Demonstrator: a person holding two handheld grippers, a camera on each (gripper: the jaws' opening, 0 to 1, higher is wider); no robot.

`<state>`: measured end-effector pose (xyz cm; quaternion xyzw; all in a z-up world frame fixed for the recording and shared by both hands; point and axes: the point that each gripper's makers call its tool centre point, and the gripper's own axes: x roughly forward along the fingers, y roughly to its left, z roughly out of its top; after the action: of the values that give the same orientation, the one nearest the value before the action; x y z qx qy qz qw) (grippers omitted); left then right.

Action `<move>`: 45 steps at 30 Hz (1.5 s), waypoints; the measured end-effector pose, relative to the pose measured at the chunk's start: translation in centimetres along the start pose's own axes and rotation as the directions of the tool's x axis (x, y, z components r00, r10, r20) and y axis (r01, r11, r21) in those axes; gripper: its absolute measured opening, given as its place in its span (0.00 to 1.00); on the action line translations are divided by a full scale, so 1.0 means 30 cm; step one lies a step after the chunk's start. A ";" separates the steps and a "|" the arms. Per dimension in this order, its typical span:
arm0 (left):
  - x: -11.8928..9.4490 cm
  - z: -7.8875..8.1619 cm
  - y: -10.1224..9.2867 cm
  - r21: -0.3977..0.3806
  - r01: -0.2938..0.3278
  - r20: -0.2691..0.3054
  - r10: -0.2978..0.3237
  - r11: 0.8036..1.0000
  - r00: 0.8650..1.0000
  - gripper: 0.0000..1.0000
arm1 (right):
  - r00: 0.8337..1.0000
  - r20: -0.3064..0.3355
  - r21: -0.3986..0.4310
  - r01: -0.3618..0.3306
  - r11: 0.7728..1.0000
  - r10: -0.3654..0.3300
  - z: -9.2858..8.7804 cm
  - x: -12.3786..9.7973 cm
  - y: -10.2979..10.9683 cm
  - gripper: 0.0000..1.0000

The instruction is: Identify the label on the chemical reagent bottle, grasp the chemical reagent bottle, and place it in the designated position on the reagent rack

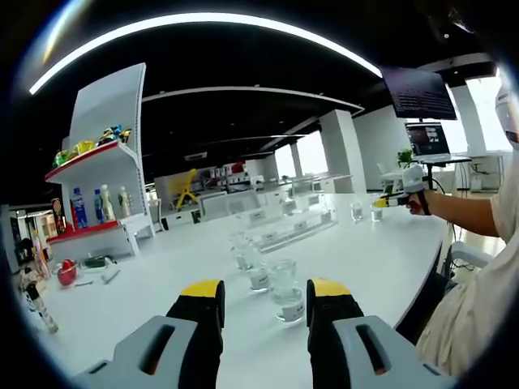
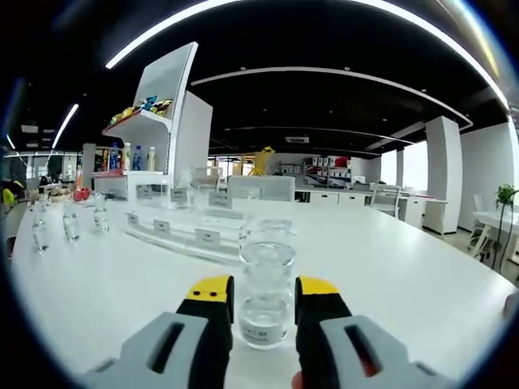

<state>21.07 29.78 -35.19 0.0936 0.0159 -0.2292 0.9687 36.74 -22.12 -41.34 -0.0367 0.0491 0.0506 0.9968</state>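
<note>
Clear glass bottle (image 2: 265,296), glossy white table (image 2: 389,267), matt grey plastic fingers (image 2: 347,344)

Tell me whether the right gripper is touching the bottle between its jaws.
Cannot tell. In the right gripper view the bottle stands between the jaws of the right gripper, but its clear glass edges blur against the yellow tips.

No lettering can be read anywhere. The clear bottle (image 2: 265,293) between the right jaws carries a small white label low on its front, its print too blurred to make out. Beyond the jaws, the rack (image 2: 188,228) bears white tags (all illegible too). The bottle (image 1: 286,292) just ahead of the left jaws has a similar unreadable label.
</note>
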 end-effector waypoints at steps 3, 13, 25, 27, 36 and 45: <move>0.001 -0.001 -0.001 0.000 0.001 -0.001 -0.001 1.000 1.000 0.41 | 1.000 0.003 0.001 0.002 1.000 -0.002 0.001 0.000 -0.002 0.29; -0.001 0.000 -0.001 -0.001 0.001 0.002 -0.001 1.000 1.000 0.40 | 1.000 0.006 -0.010 0.009 1.000 -0.009 0.006 0.002 -0.003 0.26; -0.002 0.001 -0.002 -0.003 0.001 0.004 -0.001 1.000 1.000 0.40 | 1.000 0.005 -0.019 0.009 1.000 -0.009 0.005 -0.005 0.014 0.22; -0.003 0.002 0.001 -0.003 -0.001 0.006 0.001 1.000 1.000 0.40 | 1.000 0.004 -0.019 0.009 1.000 -0.009 0.005 -0.005 0.015 0.22; 0.003 -0.002 -0.002 -0.003 0.005 0.004 -0.005 1.000 1.000 0.40 | 1.000 0.007 -0.004 0.012 1.000 -0.012 0.007 -0.006 0.012 0.20; 0.005 -0.006 -0.002 -0.003 0.003 0.000 -0.003 1.000 1.000 0.40 | 1.000 0.011 0.006 0.014 1.000 -0.014 0.008 -0.001 0.005 0.18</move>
<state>21.17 29.69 -35.38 0.0921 0.0165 -0.2307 0.9685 36.71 -21.94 -41.11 -0.0338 0.0434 0.0438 0.9975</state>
